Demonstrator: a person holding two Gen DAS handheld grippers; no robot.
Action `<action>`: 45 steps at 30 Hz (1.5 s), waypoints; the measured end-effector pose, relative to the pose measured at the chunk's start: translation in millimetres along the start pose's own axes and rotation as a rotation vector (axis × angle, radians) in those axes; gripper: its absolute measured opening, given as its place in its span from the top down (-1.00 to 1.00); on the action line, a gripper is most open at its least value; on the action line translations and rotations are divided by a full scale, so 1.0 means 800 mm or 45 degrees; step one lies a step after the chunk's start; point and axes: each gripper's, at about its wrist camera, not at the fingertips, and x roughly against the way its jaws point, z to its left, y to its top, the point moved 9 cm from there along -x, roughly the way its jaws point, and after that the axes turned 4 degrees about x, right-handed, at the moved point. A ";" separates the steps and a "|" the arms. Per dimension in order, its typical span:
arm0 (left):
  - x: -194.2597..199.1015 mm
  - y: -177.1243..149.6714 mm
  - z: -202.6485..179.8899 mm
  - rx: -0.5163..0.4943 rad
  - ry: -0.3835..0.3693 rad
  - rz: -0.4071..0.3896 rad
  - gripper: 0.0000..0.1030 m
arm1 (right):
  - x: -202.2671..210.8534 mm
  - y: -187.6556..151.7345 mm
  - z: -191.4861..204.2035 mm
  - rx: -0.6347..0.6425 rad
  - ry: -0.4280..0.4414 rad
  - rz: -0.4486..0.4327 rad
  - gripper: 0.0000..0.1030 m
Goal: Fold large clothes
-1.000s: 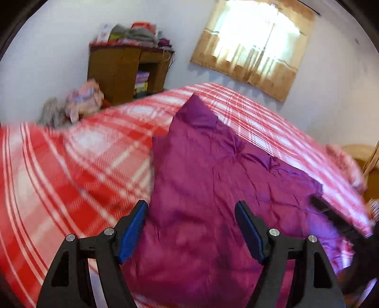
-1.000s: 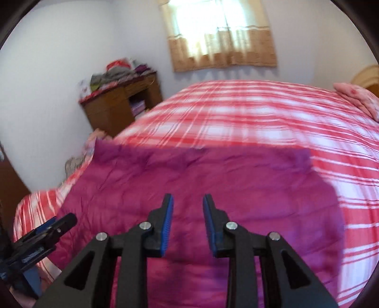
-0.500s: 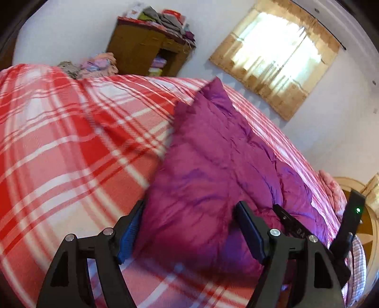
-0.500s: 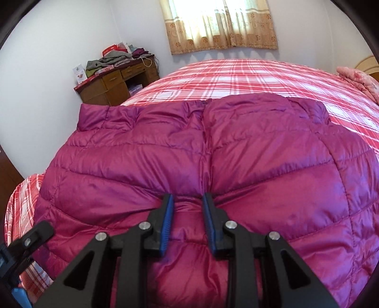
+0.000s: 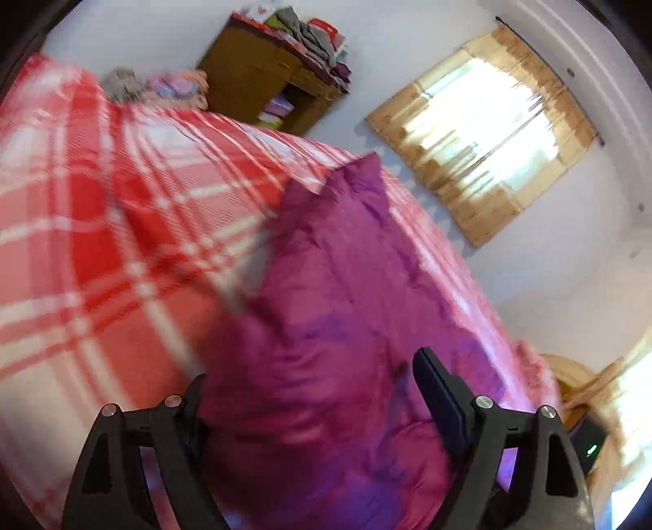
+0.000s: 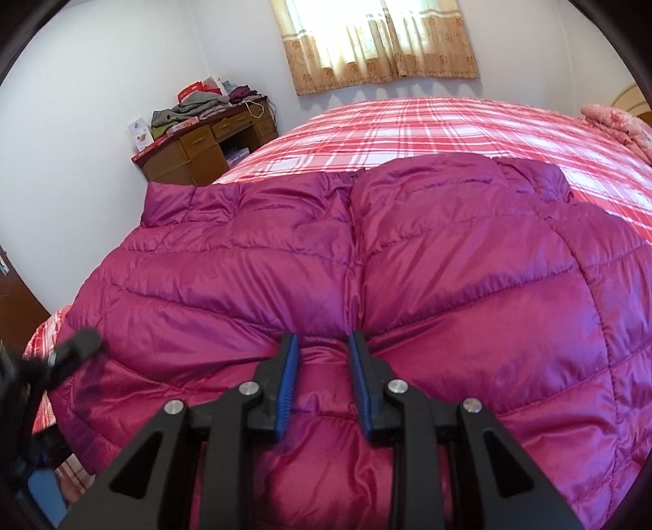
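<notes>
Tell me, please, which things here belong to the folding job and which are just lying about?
Job: the purple jacket, the right gripper pinching it, the left gripper open around its edge, the bed under it.
Lying about: desk, clothes pile on it, curtain, pink pillow.

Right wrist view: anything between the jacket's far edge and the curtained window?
Only bare red plaid bedspread between the magenta puffer jacket and the wall under the window; seen in the right wrist view.

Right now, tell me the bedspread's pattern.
Red, pink and white plaid bedspread, clearest in the right wrist view.
</notes>
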 end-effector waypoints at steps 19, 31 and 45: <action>0.144 0.055 0.060 -0.080 0.125 -0.204 -0.60 | 0.002 -0.002 -0.002 -0.038 0.054 0.001 0.43; 0.018 -0.048 -0.008 0.194 -0.153 0.210 -0.60 | 0.002 -0.002 -0.002 -0.040 0.065 0.007 0.43; 0.014 -0.009 -0.105 -0.285 -0.299 0.148 0.63 | 0.001 -0.003 0.001 -0.254 0.203 0.101 0.42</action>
